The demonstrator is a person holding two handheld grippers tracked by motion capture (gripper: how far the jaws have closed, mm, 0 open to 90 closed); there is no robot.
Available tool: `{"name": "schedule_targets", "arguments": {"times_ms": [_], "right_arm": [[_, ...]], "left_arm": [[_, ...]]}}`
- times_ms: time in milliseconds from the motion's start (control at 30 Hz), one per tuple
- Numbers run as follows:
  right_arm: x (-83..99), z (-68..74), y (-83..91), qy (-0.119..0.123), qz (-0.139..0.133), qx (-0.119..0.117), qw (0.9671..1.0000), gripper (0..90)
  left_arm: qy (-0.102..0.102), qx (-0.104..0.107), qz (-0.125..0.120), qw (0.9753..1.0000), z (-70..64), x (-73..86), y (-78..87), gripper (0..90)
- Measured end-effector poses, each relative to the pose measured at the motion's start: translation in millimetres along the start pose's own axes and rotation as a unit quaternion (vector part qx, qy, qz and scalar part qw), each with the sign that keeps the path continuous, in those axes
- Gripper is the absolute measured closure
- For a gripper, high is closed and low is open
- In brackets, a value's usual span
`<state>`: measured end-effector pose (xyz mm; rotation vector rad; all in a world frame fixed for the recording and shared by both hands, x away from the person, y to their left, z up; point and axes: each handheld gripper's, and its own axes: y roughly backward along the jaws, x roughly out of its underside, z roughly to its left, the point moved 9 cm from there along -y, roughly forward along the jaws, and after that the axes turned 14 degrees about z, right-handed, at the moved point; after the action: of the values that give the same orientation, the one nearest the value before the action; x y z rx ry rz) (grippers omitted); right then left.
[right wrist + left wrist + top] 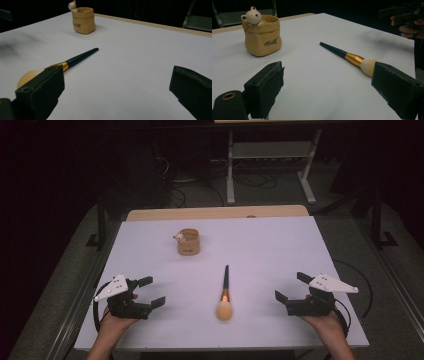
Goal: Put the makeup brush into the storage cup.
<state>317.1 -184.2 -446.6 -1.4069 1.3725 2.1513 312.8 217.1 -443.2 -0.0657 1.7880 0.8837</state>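
A makeup brush (225,293) with a dark handle, gold ferrule and pale bristles lies on the white table (260,245), bristles toward the front edge; it also appears as the brush (348,57) and the brush (72,60). A tan pouch-shaped cup (188,241) with a small bear on its rim stands upright behind it, seen too as the cup (262,35) and the cup (83,20). My left gripper (151,291) rests open at the front left, nothing between its jaws. My right gripper (291,286) rests open at the front right, likewise holding nothing. The brush lies midway between them.
A wooden table edge (215,213) runs behind the white surface. Beyond it stand metal frame legs (230,170) and cables on a dark floor. Black cables trail from both grippers near the table's front corners.
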Motion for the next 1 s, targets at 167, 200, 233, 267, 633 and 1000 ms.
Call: {"name": "schedule_targets", "arguments": {"times_ms": [167,200,233,267,633,1000], "right_arm": [[-0.4,0.4,-0.6,-0.002,0.001,-0.001,1.0,0.0],[-0.7,0.5,-0.7,-0.002,0.001,-0.001,1.0,0.0],[-0.7,0.5,-0.7,-0.002,0.001,-0.001,1.0,0.0],[-1.2,0.4,-0.8,0.0,-0.001,-0.001,1.0,0.0],[-6.7,-2.5,-2.9,-0.006,-0.003,-0.003,1.0,0.0],[-13.6,-0.3,-10.7,-0.002,-0.001,-0.007,1.0,0.0]], "left_arm": [[0.001,0.0,0.003,1.0,0.1,1.3,-0.4,10.0],[0.001,0.001,0.002,1.0,0.0,1.2,-0.4,10.0],[0.001,0.001,0.002,1.0,0.0,1.2,-0.4,10.0],[0.001,0.001,0.002,1.0,0.0,1.2,-0.4,10.0],[-0.001,0.005,0.004,1.0,-2.0,0.9,-2.5,10.1],[-0.001,0.009,0.006,0.9999,-4.4,1.6,-4.8,10.1]]}}
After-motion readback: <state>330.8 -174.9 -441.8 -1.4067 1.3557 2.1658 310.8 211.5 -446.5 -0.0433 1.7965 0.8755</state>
